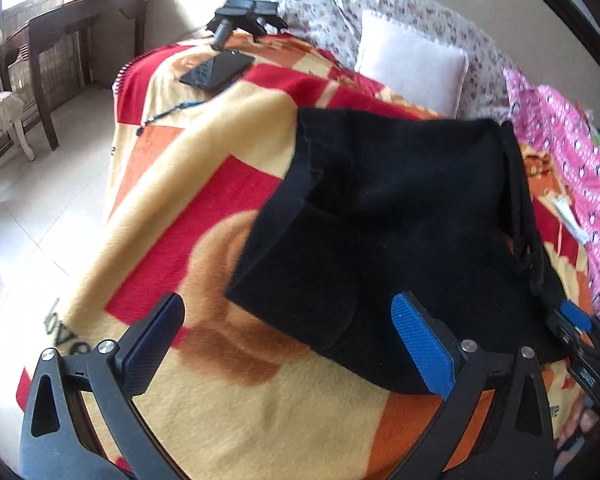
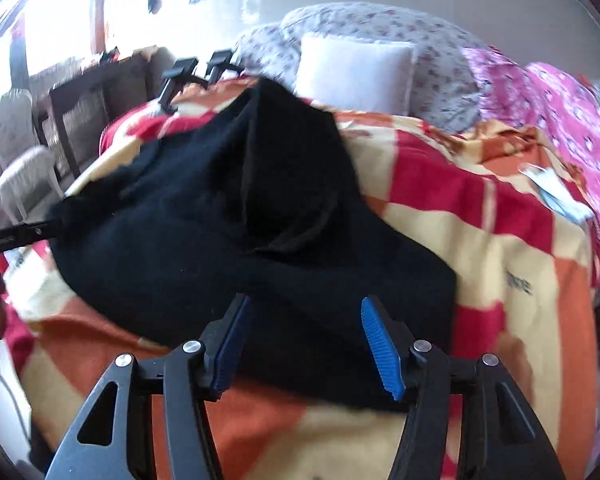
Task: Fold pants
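Note:
Black pants [image 1: 396,232] lie bunched and partly folded on a red, orange and cream blanket [image 1: 204,184]. My left gripper [image 1: 288,340] is open and empty, hovering over the near left edge of the pants, its right pad over the cloth. In the right wrist view the pants [image 2: 228,216] lie in a heap with a raised fold at the back. My right gripper [image 2: 304,344] is open and empty just above their near edge. The right gripper also shows at the left view's right edge [image 1: 580,328], and the left gripper shows at the right view's left edge [image 2: 16,236].
A phone [image 1: 216,68] and a black device [image 1: 240,16] lie at the blanket's far end. A white pillow [image 1: 412,68], floral bedding [image 1: 432,12] and pink cloth [image 1: 568,168] lie behind and to the right. A dark wooden table [image 1: 72,36] and chairs [image 1: 0,116] stand left.

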Demonstrator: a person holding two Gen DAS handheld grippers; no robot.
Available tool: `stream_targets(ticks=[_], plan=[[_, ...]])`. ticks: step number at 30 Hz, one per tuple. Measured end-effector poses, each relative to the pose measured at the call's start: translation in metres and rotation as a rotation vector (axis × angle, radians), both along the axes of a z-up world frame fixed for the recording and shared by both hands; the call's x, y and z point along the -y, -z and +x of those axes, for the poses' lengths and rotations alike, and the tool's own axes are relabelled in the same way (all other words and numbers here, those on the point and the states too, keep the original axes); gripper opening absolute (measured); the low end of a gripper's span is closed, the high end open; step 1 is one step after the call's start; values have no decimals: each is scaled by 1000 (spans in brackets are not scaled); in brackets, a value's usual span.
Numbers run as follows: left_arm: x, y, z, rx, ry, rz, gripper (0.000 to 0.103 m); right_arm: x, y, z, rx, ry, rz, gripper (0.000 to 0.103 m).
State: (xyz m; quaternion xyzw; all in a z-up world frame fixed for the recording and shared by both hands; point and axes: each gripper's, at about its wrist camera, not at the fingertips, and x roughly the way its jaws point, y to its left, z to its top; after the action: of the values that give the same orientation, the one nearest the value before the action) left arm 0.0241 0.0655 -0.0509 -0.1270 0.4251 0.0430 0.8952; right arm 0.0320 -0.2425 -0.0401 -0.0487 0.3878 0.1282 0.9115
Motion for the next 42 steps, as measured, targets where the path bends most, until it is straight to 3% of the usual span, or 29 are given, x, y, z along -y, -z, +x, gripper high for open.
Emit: stream_targets(ticks=[2,3,5,7,9,12,14,16,19,21,23,26,28,29,30,32,36,42], plan=[[5,5,2,-21,16,-6,103,-7,12,12,-29,-13,-9,52],[7,7,3,-27,19,-7,103,-10,19,19,-46,-20,-14,33],[11,9,5,-37,29,2,103,1,18,24,-33,4,23,8],[14,9,6,-37,35,14,103,35,4,21,-27,65,185,5],[14,9,6,-37,36,16,103,86,-15,3,37,165,316,5],[15,9,6,-31,35,-2,103,159,-22,-24,78,319,469,5],[17,11,7,-34,37,-11,103,192,-16,-37,82,432,466,5],[21,13,9,-47,43,-11,103,225,4,-50,49,567,496,11],[27,12,10,-47,53,8,103,242,35,-58,-34,616,538,21],[28,11,11,-50,57,5,103,238,47,-60,-55,607,570,54],[28,10,13,-52,55,-3,103,240,53,-59,-60,595,623,59],[29,11,16,-54,56,-24,92,239,56,-52,-51,569,677,58],[32,9,16,-45,66,-30,72,236,56,-41,-49,544,696,44],[33,8,16,-45,73,-34,52,234,57,-36,-46,534,693,24],[33,7,16,-46,76,-38,37,232,55,-36,-44,536,688,11],[33,5,18,-45,79,-41,19,232,50,-37,-25,543,682,8],[26,-5,17,-40,91,-77,13,238,26,-57,46,550,648,4],[11,-29,-3,-8,113,-66,13,236,-9,-93,71,505,597,4]])
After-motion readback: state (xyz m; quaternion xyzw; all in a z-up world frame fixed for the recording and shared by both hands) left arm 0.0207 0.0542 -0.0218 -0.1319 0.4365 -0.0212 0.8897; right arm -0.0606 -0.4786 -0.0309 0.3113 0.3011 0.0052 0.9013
